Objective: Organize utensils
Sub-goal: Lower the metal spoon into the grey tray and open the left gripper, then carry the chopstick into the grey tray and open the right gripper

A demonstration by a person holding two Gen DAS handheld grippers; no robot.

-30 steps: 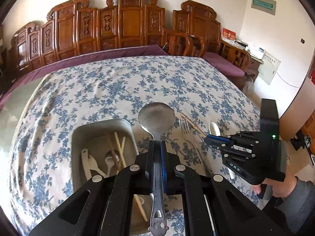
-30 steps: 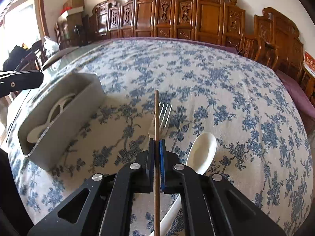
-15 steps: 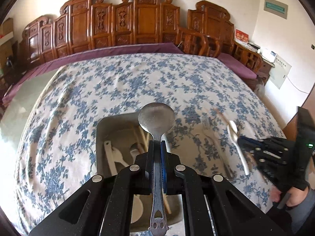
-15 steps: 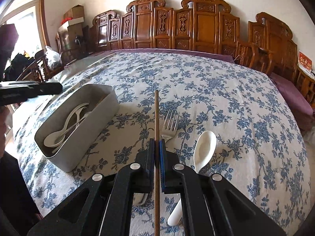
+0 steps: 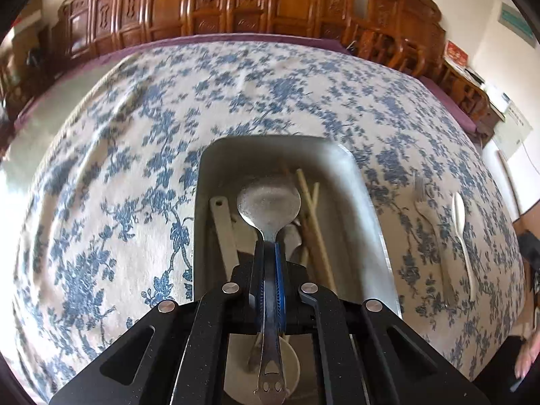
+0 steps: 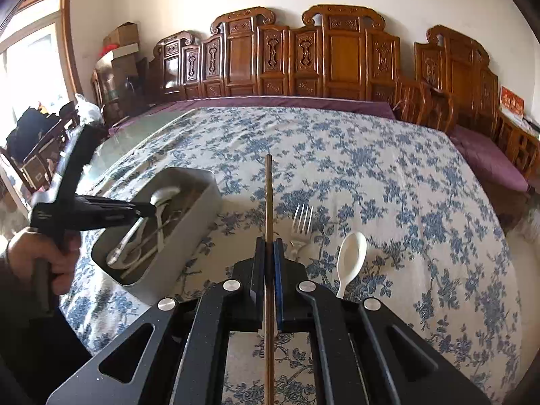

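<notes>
Carved wooden chairs [image 6: 337, 57] line the far wall behind a table spread with a blue-flowered tablecloth [image 6: 388, 175]. On the cloth sits a grey rectangular bin [image 5: 368, 209] already holding white spoons and pale chopsticks. The left gripper [image 5: 269, 253] is clamped on the neck of a metal spoon [image 5: 268, 199]; its handle runs back between the fingers and its bowl juts out ahead, directly over the open bin and above the utensils lying inside. In the right wrist view this gripper reaches in from the left over the bin, held by a hand [image 6: 44, 253]. The right gripper [image 6: 269, 249] is clamped on a single brown chopstick [image 6: 268, 189], which sticks straight out ahead of the fingers, above the cloth and to the right of the bin. Just right of the chopstick, flat on the cloth, lie a metal fork [image 6: 301, 222] and, beside it, a white ceramic spoon [image 6: 351, 253], neither touched by a gripper.
</notes>
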